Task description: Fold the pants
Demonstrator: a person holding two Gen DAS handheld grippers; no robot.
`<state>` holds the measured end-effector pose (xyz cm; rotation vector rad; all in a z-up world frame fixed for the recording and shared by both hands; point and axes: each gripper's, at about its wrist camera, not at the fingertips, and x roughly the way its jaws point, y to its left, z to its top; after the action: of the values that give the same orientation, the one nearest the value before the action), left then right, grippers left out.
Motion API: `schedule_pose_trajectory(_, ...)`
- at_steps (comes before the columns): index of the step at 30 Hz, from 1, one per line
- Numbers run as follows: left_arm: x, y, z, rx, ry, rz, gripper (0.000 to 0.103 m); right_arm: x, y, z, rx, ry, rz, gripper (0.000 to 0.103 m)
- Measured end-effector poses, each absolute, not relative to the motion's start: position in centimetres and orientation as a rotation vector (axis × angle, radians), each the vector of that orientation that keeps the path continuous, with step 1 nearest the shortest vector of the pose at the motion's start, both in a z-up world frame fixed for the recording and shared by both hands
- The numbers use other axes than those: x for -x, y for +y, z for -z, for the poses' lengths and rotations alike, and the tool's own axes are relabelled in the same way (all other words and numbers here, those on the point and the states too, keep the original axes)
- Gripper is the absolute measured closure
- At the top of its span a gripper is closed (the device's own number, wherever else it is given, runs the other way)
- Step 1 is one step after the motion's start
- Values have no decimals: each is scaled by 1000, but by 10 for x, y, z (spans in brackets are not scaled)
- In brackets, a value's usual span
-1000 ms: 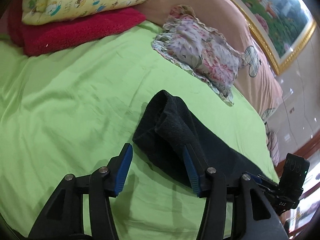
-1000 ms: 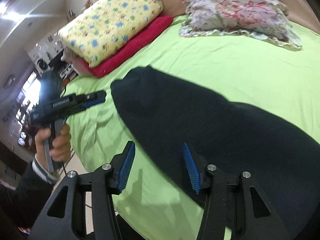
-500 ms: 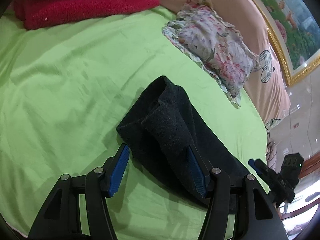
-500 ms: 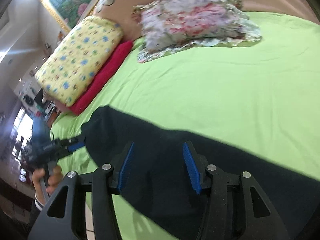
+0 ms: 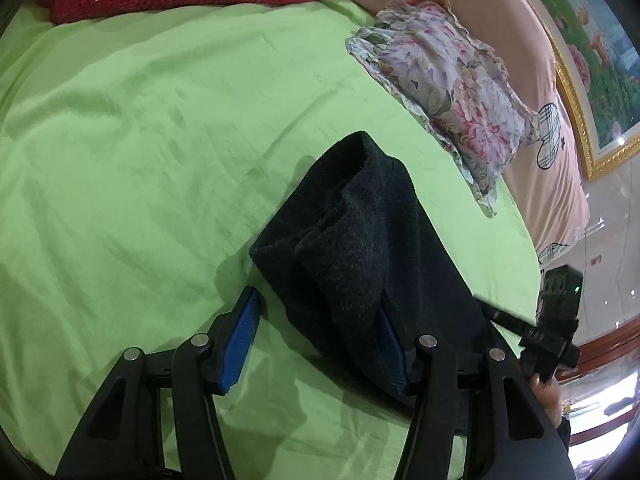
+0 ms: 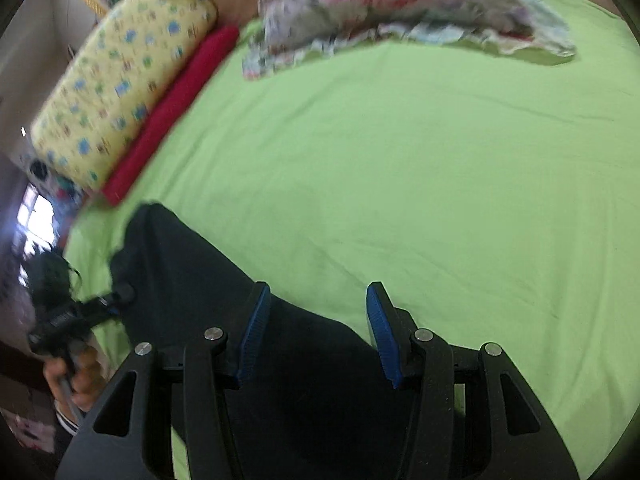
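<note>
We have brought our left gripper (image 5: pixel 316 336) down over the pants' (image 5: pixel 360 248) bunched end on the green sheet (image 5: pixel 140 140); jaws closing, fabric between. Our right gripper (image 6: pixel 316 332) hangs half-open, empty, ready for pinching.

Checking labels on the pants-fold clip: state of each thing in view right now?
pants: dark, lying on the sheet, near end bunched and folded over
left gripper: jaws closing, pants end between them, pads not pressing yet
right gripper: open, above the pants edge, holding nothing
green sheet: spread on the bed, lightly creased
floral pillow: lying flat at the head of the bed
yellow pillow: stacked on the red blanket
</note>
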<state>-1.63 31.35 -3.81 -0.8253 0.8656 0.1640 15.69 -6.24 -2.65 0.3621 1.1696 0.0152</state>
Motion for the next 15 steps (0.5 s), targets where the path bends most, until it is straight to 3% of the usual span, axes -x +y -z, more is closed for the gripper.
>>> schedule_pose_trajectory(4,0,307,39,774,855,-168,63,-154,-49,37,-267,1232,-45,52)
schedule_pose_trajectory(6,-6,303,39,742,850,-166,78,-152,-42,36,-222,1259,-58,54)
schedule_pose_trajectory(8,-6,298,29,719,814,-152,83,-152,-35,34,-188,1272,-71,67)
schedule_pose_trajectory(10,4,297,15,705,757,-135,84,-149,-28,30,-164,1268,-79,84)
schedule_pose_trajectory(15,45,297,-27,633,617,-127,85,-147,-18,-6,-91,1119,0,92)
